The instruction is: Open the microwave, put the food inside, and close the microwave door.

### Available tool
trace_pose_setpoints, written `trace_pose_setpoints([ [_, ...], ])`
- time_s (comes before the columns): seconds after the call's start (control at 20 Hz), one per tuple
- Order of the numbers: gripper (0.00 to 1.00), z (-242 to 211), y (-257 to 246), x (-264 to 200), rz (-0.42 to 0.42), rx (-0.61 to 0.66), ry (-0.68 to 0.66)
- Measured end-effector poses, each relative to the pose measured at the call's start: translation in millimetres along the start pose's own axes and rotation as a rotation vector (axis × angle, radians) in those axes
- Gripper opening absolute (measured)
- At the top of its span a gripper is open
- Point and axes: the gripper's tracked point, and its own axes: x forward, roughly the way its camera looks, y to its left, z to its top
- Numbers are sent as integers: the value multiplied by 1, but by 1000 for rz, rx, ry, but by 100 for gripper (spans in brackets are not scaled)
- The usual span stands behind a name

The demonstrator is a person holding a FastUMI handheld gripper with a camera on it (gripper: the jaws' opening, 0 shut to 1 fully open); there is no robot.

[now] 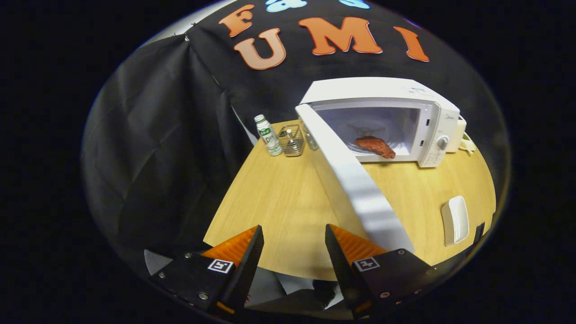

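Food's in: reddish-brown chunk (375,146) sits inside the white microwave (382,119) at the far right. Door (355,180) is swung wide, its long edge running from the hinge toward the gripper (292,245), free end just right of the fingers. Fingers apart, holding nothing; door needs a push right to shut, I'd say.

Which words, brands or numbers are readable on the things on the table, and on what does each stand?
Bottle: label print too blurred to read.
Microwave panel: brand mark and dial markings too small to read.
Gripper: open, holding nothing; square markers, no words.
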Motion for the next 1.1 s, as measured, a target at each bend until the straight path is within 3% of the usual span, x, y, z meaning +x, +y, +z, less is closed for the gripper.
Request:
trace_pose_setpoints([
  [0.6,82,76,-156,34,-263,7,-145],
  [1.0,82,153,-221,67,-316,34,-281],
  [1.1,82,170,-222,78,-286,54,-307],
])
